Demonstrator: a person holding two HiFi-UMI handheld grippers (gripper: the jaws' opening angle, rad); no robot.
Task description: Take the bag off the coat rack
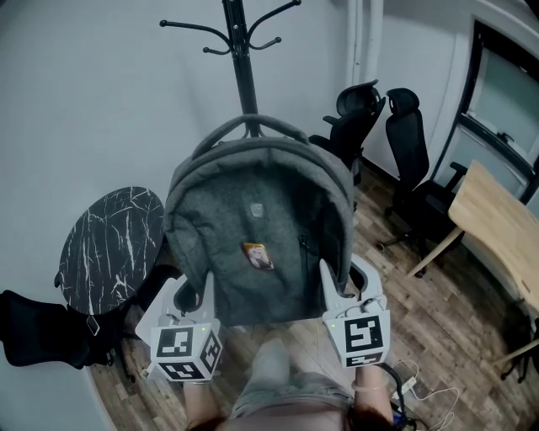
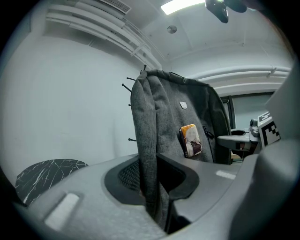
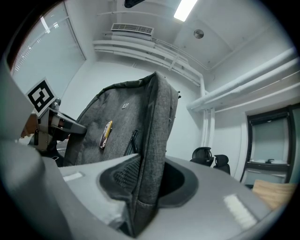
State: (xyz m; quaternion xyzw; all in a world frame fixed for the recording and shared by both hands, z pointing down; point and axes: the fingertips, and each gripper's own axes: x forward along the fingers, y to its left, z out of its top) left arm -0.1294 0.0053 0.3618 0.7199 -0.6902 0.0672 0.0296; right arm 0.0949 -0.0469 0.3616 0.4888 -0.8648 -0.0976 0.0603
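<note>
Grey bag (image 1: 253, 244) stands upright, long axis 12 to 6 o'clock, with its top handle against the coat rack (image 1: 245, 76) pole at 12. Left gripper (image 1: 195, 295) fingers clamp its 8 o'clock edge and right gripper (image 1: 344, 286) fingers clamp its 4 o'clock edge. Both are equally near.

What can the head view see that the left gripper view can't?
Only the head view shows the black office chairs, the wooden desk and the plank floor. Only the left gripper view shows the ceiling light and, close up, the left gripper with its jaws pinching the side edge of the grey bag. Both show that bag, the orange tag on its front, and the round marble table.
</note>
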